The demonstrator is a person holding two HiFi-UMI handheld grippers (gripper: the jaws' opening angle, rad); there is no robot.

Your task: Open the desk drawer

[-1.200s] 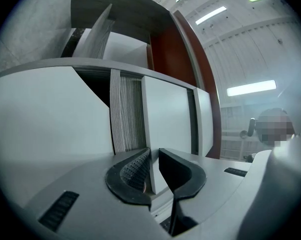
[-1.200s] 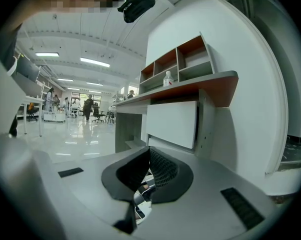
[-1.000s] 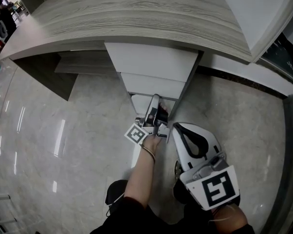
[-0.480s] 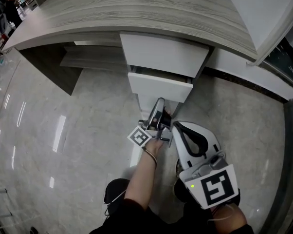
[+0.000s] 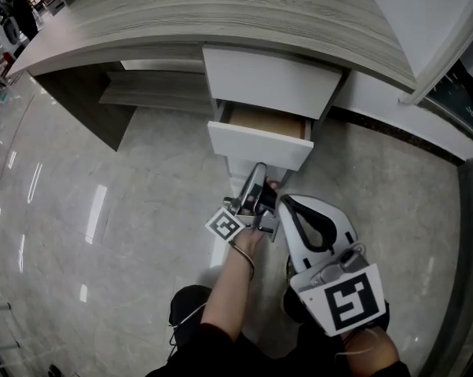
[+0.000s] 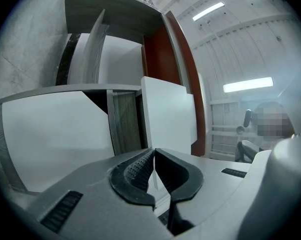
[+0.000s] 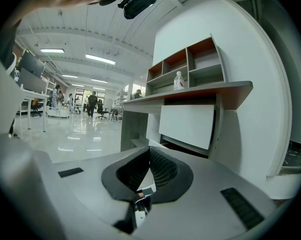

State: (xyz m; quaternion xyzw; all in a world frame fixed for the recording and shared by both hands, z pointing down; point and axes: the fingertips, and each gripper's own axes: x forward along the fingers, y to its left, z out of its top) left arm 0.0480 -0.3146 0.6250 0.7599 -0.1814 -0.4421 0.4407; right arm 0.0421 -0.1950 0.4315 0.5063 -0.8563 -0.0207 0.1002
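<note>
**Desk drawer partly open; left gripper at its lower edge**

**Drawers.** Three white drawers stand stacked under the near edge of the wood-grain counter (image 5: pixel 221 14).
- The top drawer (image 5: pixel 272 81) is flush with the stack.
- The middle drawer (image 5: pixel 260 144) is partly pulled out. Its front stands forward of the top drawer, and a strip of light wooden interior shows behind it.
- The bottom drawer (image 5: pixel 238 167) shows just below that front.

**Left gripper.** The left gripper (image 5: pixel 257 175) points up at the underside of the middle drawer's front, with its tip at the lower edge.
- Its jaws have just been closing. In the left gripper view (image 6: pixel 153 154) the pad tips meet.
- A thin pale sliver shows in the slit behind the tips. Whether the pads pinch the drawer's edge cannot be told.
- Its marker cube (image 5: pixel 225 225) sits just above the person's wrist.

**Right gripper.** The right gripper (image 5: pixel 284 204) is held over the glossy floor (image 5: pixel 79 210), just beside the left gripper and clear of the drawers.
- The right gripper view (image 7: pixel 150 156) shows its jaws closed together with nothing between them.
- A bottle (image 7: pixel 178 80) stands on the counter beyond the jaws.
</note>
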